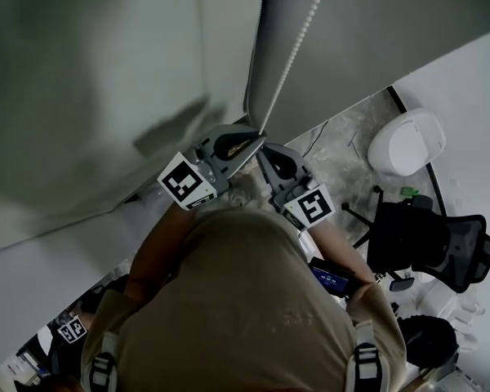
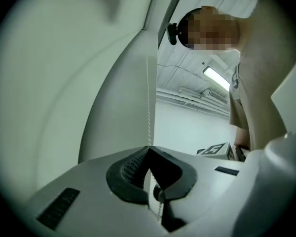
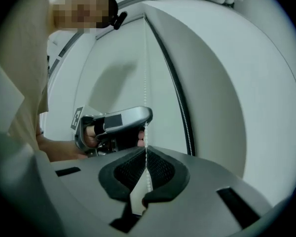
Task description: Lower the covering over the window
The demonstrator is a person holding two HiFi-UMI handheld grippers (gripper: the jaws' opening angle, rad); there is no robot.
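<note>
A white bead chain [image 1: 296, 51] hangs along the left edge of the grey roller blind [image 1: 376, 31]. Both grippers meet at the chain's lower part, in front of my chest. In the head view the left gripper [image 1: 253, 142] comes in from the left and the right gripper [image 1: 262, 151] sits just below it. The left gripper view shows the chain [image 2: 149, 102] dropping between the shut pads of the left gripper [image 2: 149, 150]. The right gripper [image 3: 146, 152] is likewise shut on the chain [image 3: 146, 73], with the left gripper [image 3: 117, 123] clamped on the same strand just above.
A pale wall or window surface [image 1: 90, 80] fills the left. Down on the floor to the right stand a black office chair [image 1: 429, 243] and a white rounded unit [image 1: 408, 141]. The person's torso [image 1: 245, 309] fills the lower middle.
</note>
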